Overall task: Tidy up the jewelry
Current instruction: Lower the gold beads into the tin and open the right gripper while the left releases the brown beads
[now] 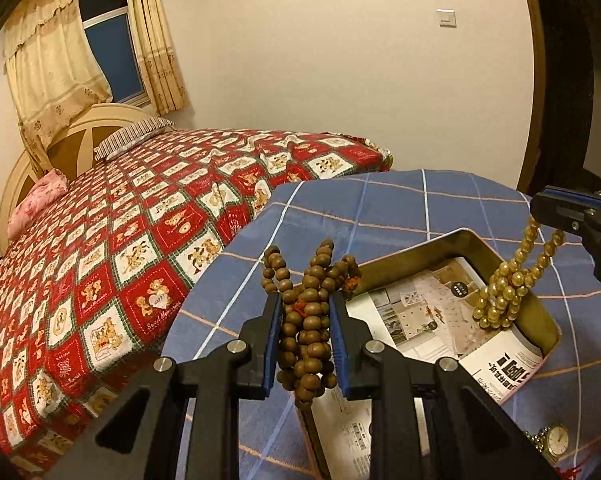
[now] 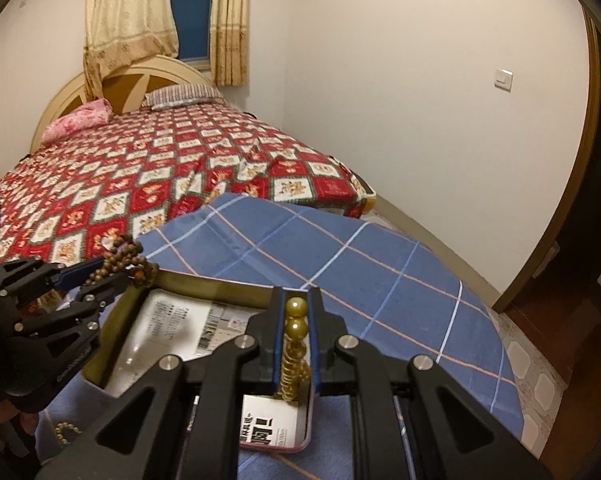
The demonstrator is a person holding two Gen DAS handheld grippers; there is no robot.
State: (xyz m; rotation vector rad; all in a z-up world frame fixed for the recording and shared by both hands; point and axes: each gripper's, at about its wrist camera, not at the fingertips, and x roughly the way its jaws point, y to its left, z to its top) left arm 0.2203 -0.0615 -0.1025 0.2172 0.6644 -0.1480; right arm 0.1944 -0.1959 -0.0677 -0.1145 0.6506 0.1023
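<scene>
Holding, left gripper [image 1: 305,312]: clamped on bunched brown wooden bead strand [image 1: 306,320].
Right gripper [image 2: 296,336]: clamped on glossy golden bead strand [image 1: 504,292], dangling over rectangular brass-coloured metal tin [image 1: 540,312].

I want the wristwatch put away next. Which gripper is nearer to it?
Probably left. The left gripper, shut on brown beads, hangs just left of the wristwatch. The right gripper, holding golden beads, is farther back over the tray.
</scene>
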